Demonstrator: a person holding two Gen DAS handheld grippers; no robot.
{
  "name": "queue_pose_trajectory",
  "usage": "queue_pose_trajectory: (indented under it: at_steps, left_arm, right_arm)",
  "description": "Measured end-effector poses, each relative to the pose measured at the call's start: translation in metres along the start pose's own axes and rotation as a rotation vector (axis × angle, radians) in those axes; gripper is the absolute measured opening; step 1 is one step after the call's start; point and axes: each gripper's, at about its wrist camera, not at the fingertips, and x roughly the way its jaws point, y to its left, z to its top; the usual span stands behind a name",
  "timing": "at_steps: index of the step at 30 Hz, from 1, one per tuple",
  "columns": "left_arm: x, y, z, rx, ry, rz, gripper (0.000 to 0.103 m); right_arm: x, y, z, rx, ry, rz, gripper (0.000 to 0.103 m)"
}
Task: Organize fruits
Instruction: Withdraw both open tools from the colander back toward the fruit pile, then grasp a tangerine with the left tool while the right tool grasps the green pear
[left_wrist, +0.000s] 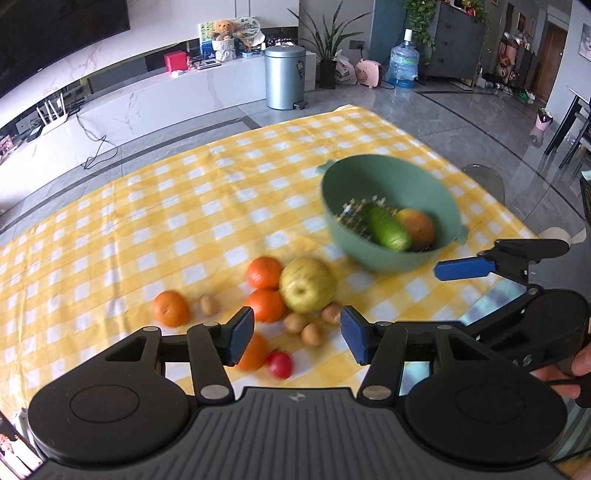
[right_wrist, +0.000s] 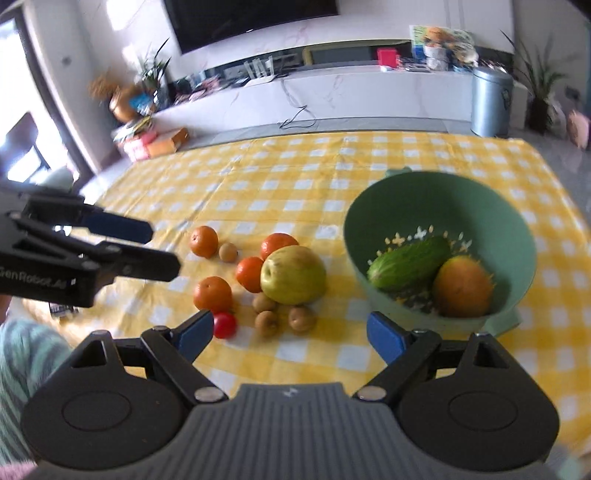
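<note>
I see both grippers — left gripper (left_wrist: 297, 338) and right gripper (right_wrist: 291, 332) — with jaws released, empty, above the counter's (right_wrist: 295, 173) fruit; the green colander (right_wrist: 439, 199) holds a cucumber (right_wrist: 410, 267).

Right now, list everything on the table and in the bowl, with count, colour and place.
Tablecloth: one, yellow and white check, covering the table.
Bowl: one, green, right side of the cloth.
Cucumber: one, green, inside the bowl.
Orange-yellow fruit: one, in the bowl beside the cucumber.
Apple: one, yellow-green, left of the bowl.
Oranges: four, around the apple.
Small brown fruits: four, three near the apple, one farther left.
Red fruit: one, small, nearest the edge.
Left claw: open, empty.
Right claw: open, empty.
</note>
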Motion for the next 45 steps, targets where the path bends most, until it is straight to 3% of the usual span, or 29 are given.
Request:
queue_pose_trajectory:
  at_steps: [4,6,12,25,32,45]
  left_arm:
    - [0.004,0.020,-0.016,-0.008,0.009,-0.005,0.063]
    - [0.009,0.027,-0.023,-0.007,0.016,-0.007,0.063]
    - [0.029,0.035,-0.039,0.013,0.054,-0.023,0.063]
    - [0.079,0.055,-0.042,-0.116,0.119,-0.046,0.063]
    - [0.094,0.067,-0.041,-0.186,0.156,-0.075,0.057]
    - [0.111,0.077,-0.037,-0.263,0.188,-0.095,0.055]
  right_arm:
    - [0.010,0.009,-0.010,0.015,-0.018,-0.021,0.085]
    - [0.016,0.010,-0.012,0.026,-0.024,-0.022,0.076]
    - [0.032,0.020,-0.014,0.006,-0.032,-0.042,0.069]
    - [0.077,0.010,-0.002,0.166,-0.043,-0.074,0.069]
    - [0.095,0.009,0.006,0.183,-0.041,-0.071,0.069]
    - [0.118,-0.003,0.007,0.221,-0.032,-0.057,0.069]
